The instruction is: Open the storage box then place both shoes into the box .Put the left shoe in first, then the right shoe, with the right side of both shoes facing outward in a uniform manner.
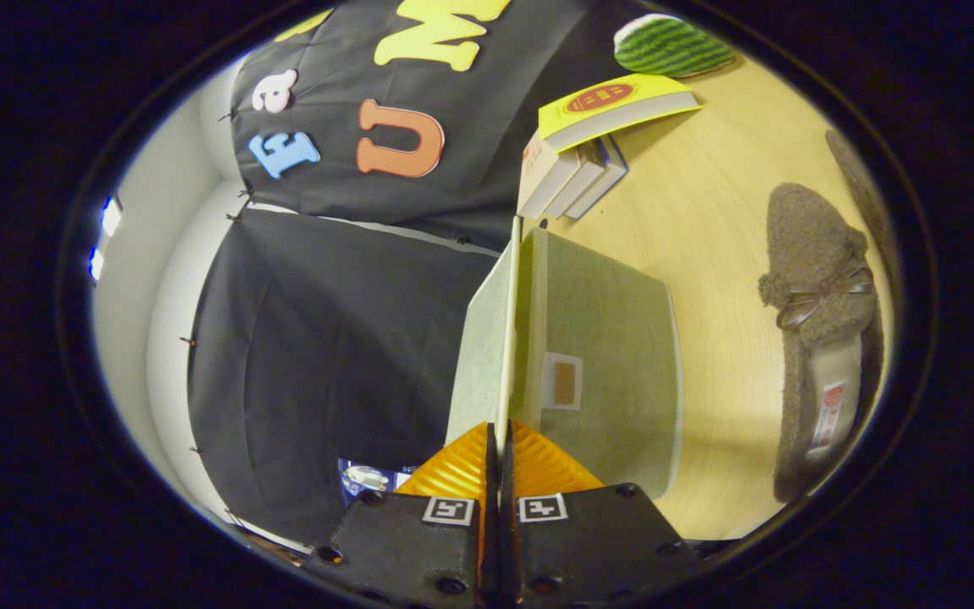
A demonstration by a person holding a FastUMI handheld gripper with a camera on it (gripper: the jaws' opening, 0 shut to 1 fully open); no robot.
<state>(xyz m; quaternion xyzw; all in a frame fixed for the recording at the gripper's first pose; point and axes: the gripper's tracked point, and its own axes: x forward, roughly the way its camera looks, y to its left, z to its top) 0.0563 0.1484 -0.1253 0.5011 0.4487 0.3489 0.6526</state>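
tongs (500, 448) pinch lid (487, 338) edge, seemingly | box (605, 364) just beside lid | shoe (821, 338) lengthwise beyond box

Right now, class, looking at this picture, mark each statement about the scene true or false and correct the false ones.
1. The tool is shut on the thin pale green lid of the storage box. True.
2. The fuzzy brown slipper with a bow lies inside the pale green storage box. False: it lies on the wooden table, beside the box.
3. The yellow-covered book tops a stack of books. True.
4. The lid lies flat on the box. False: it stands raised.
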